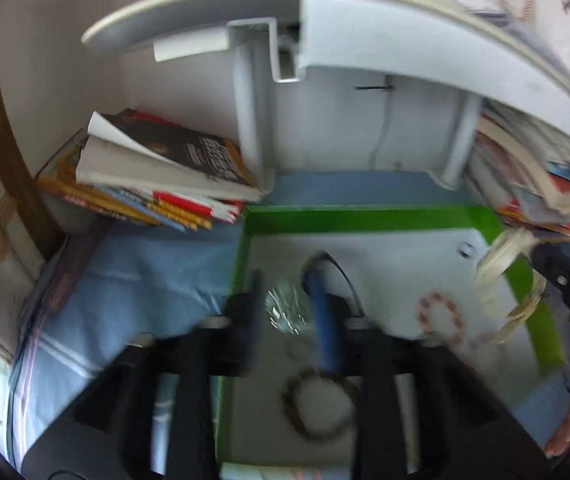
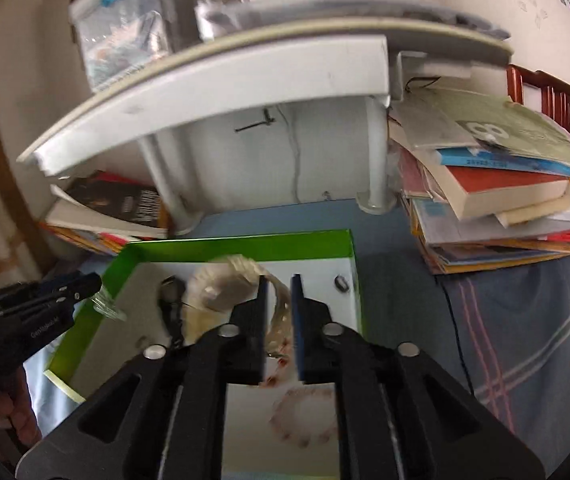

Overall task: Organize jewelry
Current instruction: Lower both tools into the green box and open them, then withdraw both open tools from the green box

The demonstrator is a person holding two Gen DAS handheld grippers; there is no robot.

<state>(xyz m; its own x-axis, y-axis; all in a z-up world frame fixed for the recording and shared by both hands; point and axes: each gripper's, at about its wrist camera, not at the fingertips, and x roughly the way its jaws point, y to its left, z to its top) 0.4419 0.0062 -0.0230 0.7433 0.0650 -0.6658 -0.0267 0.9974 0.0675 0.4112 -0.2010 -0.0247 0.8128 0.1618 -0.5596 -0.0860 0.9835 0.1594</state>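
A green-walled box [image 1: 349,218] [image 2: 245,242] with a white floor lies on the blue cloth. My left gripper [image 1: 293,308] is shut on a clear crystal bracelet [image 1: 287,310] above the box; it also shows from the right wrist view [image 2: 107,306]. My right gripper [image 2: 279,292] is shut on a cream-and-silver watch [image 2: 229,282], lifted over the box; it shows in the left wrist view [image 1: 501,264]. On the box floor lie a pink bead bracelet [image 1: 441,316] [image 2: 305,416], a dark bead bracelet [image 1: 317,404], a black watch [image 2: 171,300] and a small ring [image 1: 465,249] [image 2: 341,282].
Stacks of books stand at the left [image 1: 153,176] and right [image 2: 497,200] of the box. A grey shelf [image 1: 325,40] on posts overhangs the back, with a clear bin [image 2: 125,24] on top. Blue striped cloth [image 2: 505,320] covers the surface.
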